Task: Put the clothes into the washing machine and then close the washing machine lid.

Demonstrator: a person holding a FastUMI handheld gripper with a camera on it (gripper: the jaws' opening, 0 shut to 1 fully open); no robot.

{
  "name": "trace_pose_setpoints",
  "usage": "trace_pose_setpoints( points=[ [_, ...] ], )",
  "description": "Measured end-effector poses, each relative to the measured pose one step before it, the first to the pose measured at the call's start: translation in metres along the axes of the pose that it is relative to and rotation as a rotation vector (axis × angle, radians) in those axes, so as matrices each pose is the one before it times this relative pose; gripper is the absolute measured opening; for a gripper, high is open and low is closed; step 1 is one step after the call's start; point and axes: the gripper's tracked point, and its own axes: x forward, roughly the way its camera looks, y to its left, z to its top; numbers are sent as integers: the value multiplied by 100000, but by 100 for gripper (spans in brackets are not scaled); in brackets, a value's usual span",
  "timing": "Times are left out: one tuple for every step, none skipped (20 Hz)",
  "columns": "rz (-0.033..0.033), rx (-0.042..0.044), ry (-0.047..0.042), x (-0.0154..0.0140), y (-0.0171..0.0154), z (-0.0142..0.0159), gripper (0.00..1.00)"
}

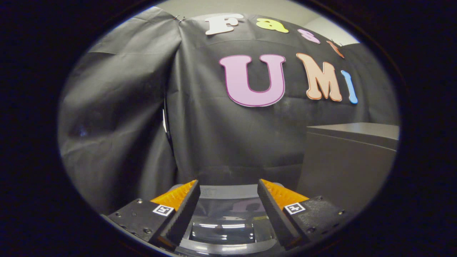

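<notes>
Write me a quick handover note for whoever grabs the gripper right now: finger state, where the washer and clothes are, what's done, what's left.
Gripper: fingers open, holding nothing, with a wide gap between them.
Washing machine lid: glossy and see-through, directly below and between the fingers; it looks closed, though its edges are partly hidden.
Grey cabinet: stands beyond the fingers, against the black cloth wall.
Clothes: I cannot tell where they are; the lid's glare hides whatever lies under it.
Done: possibly loading and closing, unconfirmed.
Left: check that the clothes are inside and the lid is fully seated; if not, load them and close it.
</notes>
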Motion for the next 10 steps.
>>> trace_pose_setpoints(
  points=[
    [-318, 883, 639, -263, -169, -449, 96],
    [-267, 690, 762, -111, -80, -410, 96],
    [-214, 42, 137, -283, -144, -246, 96],
    [-417, -499, 540, -197, -175, -331, 95],
    [-254, -860, 558, -483, -160, -242, 95],
    [6, -872, 603, -167, -160, -237, 95],
    [-163, -749, 831, -486, -231, -286, 95],
    [-184, -204, 679, -410, -187, -250, 95],
    [202, 282, 427, -591, -11, -143, 95],
    [110, 218, 191, -406, 7, 10, 95]
  ],
)
